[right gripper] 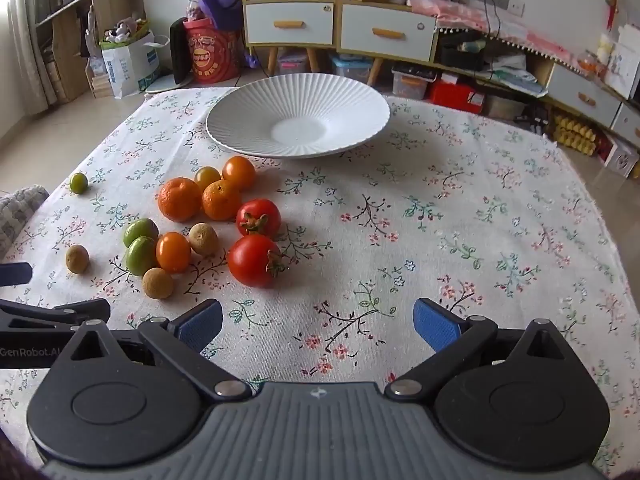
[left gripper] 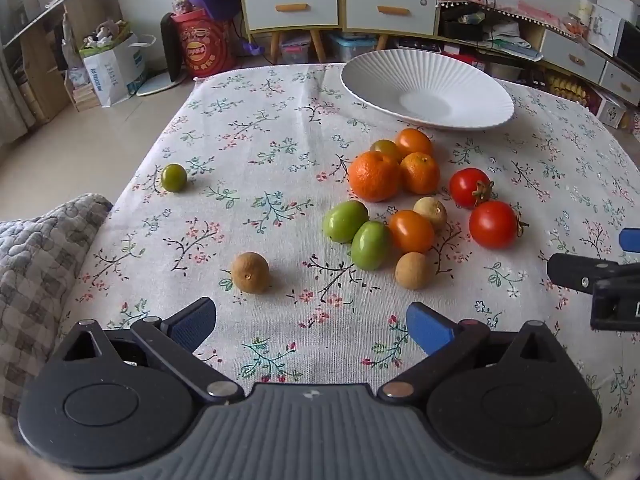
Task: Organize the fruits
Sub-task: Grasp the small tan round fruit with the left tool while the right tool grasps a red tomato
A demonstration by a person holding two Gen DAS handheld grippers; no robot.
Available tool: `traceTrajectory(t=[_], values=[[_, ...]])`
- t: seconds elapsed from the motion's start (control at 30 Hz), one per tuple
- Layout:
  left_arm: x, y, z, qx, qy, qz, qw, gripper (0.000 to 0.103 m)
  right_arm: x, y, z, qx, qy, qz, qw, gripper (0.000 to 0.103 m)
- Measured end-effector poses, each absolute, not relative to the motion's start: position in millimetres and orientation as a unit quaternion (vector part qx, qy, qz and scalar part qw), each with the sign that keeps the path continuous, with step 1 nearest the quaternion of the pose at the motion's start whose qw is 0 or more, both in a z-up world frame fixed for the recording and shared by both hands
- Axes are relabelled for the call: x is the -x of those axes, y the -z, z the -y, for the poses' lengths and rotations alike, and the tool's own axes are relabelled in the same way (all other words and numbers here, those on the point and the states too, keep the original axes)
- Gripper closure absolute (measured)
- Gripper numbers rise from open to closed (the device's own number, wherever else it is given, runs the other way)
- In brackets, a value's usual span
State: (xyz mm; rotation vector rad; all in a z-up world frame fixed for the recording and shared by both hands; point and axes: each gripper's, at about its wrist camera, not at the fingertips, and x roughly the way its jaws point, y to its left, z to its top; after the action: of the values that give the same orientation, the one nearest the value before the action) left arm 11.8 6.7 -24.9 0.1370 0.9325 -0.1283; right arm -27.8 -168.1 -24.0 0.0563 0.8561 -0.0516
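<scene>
Both tools released, nothing between the fingers: left gripper (left gripper: 311, 326) and right gripper (right gripper: 318, 325) spread wide above bare floral tablecloth (right gripper: 460, 240). Fruit cluster on the cloth, ahead and right of the left gripper, ahead and left of the right gripper. White ribbed plate (right gripper: 240, 120) empty, at the far side beyond the cluster. Nearest to the right gripper: near red tomato (right gripper: 255, 261), smooth, glossy, round, dried calyx toward the right. Nearest to the left gripper: lone brown longan (left gripper: 250, 273), matte, rough-skinned, near-spherical, apart from the rest. Two green fruits (left gripper: 358, 231) oval, long axes slanting near-left to far-right, touching each other. Mandarins (left gripper: 375, 176) dimpled, slightly flattened. Small green fruit (left gripper: 173, 177) isolated far left. Round shapes likely to roll under a glancing contact.
</scene>
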Motion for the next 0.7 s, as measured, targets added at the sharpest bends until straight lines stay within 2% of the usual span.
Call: traceTrajectory(t=[0.17, 0.27, 0.4, 0.5, 0.7], values=[[-14, 30, -9, -0.038, 0.095, -0.454, 0.885, 0.0, 19, 32, 175, -0.054, -0.022, -0.406, 0.912, 0.002], [-17, 35, -8, -0.023, 0.122, -0.448, 0.886, 0.002, 18, 35, 175, -0.075, -0.054, -0.398, 0.913, 0.006], [-21, 41, -8, -0.007, 0.148, -0.45, 0.881, 0.016, 10, 43, 172, -0.081, -0.081, -0.397, 0.911, 0.015], [-20, 41, -5, -0.001, 0.169, -0.446, 0.879, 0.022, 9, 47, 169, -0.074, -0.098, -0.398, 0.909, 0.024], [-20, 43, -1, 0.019, 0.212, -0.443, 0.871, 0.041, 6, 50, 163, -0.039, -0.102, -0.368, 0.923, 0.034]])
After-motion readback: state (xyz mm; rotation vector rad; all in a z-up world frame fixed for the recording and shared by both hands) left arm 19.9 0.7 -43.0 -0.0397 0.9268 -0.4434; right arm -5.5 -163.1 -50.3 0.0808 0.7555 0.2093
